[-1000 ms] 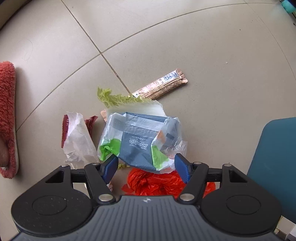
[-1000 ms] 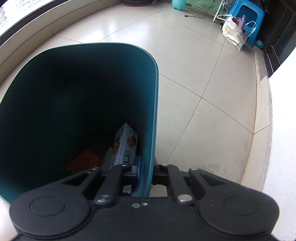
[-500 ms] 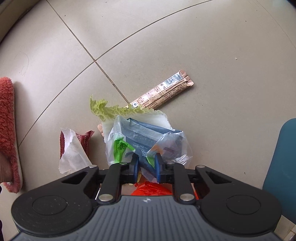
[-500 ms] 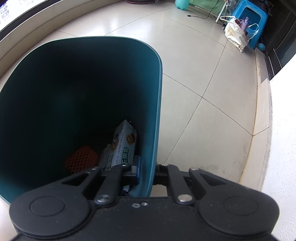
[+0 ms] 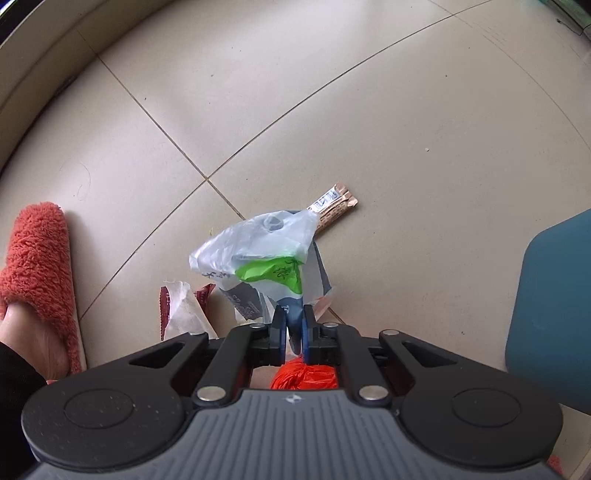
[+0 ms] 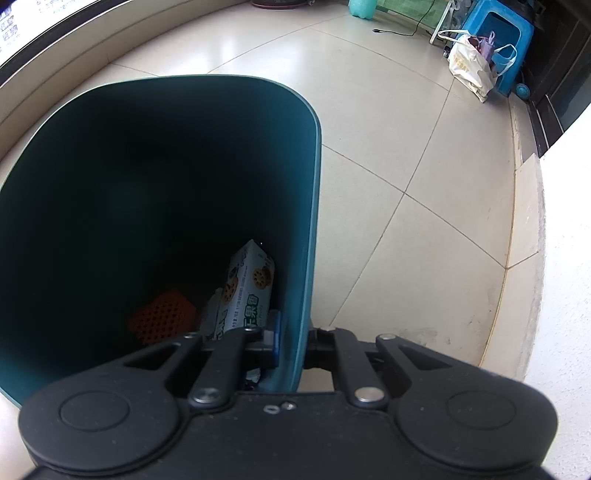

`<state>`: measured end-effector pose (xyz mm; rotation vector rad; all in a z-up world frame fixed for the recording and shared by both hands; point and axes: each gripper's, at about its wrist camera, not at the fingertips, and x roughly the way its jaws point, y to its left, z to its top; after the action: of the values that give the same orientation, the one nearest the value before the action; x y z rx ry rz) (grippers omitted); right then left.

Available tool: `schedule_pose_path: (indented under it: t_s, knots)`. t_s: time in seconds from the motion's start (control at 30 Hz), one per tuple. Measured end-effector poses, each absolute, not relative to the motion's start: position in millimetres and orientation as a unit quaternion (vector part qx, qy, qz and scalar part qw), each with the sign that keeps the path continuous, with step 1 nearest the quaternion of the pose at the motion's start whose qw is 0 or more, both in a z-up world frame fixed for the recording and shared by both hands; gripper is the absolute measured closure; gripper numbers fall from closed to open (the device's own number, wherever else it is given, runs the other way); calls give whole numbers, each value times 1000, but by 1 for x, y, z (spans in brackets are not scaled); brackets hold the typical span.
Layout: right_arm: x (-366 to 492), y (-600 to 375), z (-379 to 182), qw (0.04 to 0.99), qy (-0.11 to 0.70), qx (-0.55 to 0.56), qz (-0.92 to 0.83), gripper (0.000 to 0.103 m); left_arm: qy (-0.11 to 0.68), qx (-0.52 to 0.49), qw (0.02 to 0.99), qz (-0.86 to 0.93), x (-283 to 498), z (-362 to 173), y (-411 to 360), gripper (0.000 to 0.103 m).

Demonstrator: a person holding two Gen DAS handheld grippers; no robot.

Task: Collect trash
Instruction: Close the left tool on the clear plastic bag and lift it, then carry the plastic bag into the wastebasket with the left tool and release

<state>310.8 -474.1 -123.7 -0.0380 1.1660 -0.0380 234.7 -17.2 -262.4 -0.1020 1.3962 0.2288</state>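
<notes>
My left gripper (image 5: 293, 330) is shut on a crumpled clear plastic wrapper with grey and green print (image 5: 266, 258), holding it off the tiled floor. Below it lie a brown snack stick wrapper (image 5: 334, 206), a white and red wrapper (image 5: 181, 312) and an orange plastic bag (image 5: 304, 374). My right gripper (image 6: 291, 341) is shut on the rim of a teal trash bin (image 6: 310, 206). Inside the bin are a biscuit box (image 6: 247, 291) and an orange mesh piece (image 6: 162, 319). The bin's wall also shows at the right of the left wrist view (image 5: 550, 302).
A foot in a red fuzzy slipper (image 5: 37, 266) stands at the left of the trash pile. A low wall ledge (image 5: 44, 55) runs along the far left. In the right wrist view a blue stool (image 6: 498, 33) and a white bag (image 6: 469, 70) stand far off.
My left gripper closed on the plastic wrapper and lifted it off the floor. The right gripper stayed clamped on the bin rim, with the bin shifting slightly.
</notes>
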Motion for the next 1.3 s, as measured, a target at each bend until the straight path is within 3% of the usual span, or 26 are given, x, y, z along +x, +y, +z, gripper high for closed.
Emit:
schedule_pose_path:
  t_s: [0.97, 1.3]
  knots:
    - [304, -481, -126, 837, 547, -11, -16, 97, 524, 69, 842, -107, 209, -32, -156, 96]
    - [303, -484, -127, 837, 547, -5, -12, 97, 502, 107, 836, -195, 214, -16, -243, 96]
